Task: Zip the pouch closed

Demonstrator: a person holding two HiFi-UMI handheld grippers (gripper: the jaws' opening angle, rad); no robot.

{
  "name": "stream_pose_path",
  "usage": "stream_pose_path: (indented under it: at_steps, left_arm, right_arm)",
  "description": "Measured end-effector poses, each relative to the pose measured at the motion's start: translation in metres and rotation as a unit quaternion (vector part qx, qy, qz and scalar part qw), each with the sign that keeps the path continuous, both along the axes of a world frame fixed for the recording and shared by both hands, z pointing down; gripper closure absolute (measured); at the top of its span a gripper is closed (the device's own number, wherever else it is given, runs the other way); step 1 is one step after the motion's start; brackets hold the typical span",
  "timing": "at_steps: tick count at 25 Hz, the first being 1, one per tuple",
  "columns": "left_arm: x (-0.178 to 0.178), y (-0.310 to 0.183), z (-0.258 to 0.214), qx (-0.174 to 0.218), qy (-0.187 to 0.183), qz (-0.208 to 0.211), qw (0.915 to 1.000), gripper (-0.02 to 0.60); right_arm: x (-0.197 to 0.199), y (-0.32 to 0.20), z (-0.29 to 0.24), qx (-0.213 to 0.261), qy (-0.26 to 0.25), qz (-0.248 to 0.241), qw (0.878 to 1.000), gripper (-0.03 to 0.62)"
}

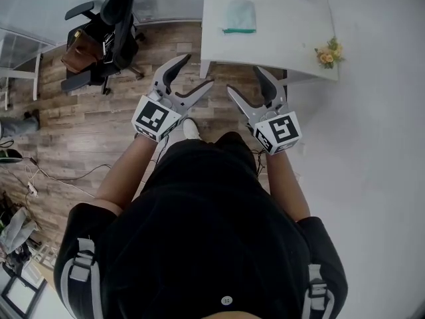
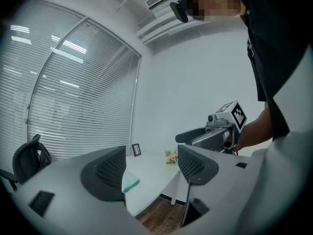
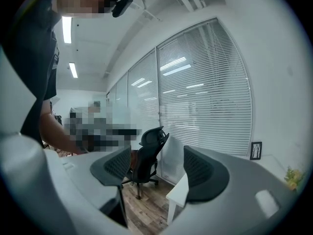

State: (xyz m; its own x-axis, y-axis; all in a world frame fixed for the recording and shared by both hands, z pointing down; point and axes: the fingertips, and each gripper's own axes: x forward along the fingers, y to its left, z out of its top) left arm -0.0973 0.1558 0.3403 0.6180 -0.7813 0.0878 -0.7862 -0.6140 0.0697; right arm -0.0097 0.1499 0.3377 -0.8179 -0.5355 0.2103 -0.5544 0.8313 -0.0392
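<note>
The pouch [image 1: 239, 15] lies on the white counter [image 1: 292, 25], well apart from both tools: twelve o'clock from the right hand-held gripper [image 1: 244, 78], one o'clock from the left hand-held gripper [image 1: 194, 72] — its green edge running nine-to-three. Both grippers' jaws are spread and empty; the right looks nearer.
</note>
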Motion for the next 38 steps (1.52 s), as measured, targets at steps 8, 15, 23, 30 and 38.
stream_pose_path:
  at_steps: [8,15,23,30,38]
  left_arm:
    - [-0.001,-0.037,0.018,-0.021,-0.009,-0.006,0.9997,0.264]
    - [0.009,-0.084,-0.004,0.015,-0.003,-0.029,0.9995,0.264]
    - [0.036,-0.151,0.001,0.019,-0.037,-0.04,0.9983,0.264]
    - [0.06,-0.192,0.015,0.006,-0.059,-0.053,0.9968,0.264]
    - [0.054,-0.229,0.033,-0.01,-0.061,-0.057,0.9965,0.264]
  right_arm:
    - [0.004,-0.043,0.014,-0.012,-0.003,-0.001,1.0,0.247]
    - [0.01,-0.101,0.015,-0.013,-0.016,-0.021,1.0,0.247]
    - [0.04,-0.174,0.016,-0.021,-0.025,-0.032,0.999,0.247]
    - [0.065,-0.216,0.039,-0.043,-0.026,-0.051,0.997,0.247]
    - [0.059,-0.251,0.065,-0.062,-0.015,-0.05,0.997,0.247]
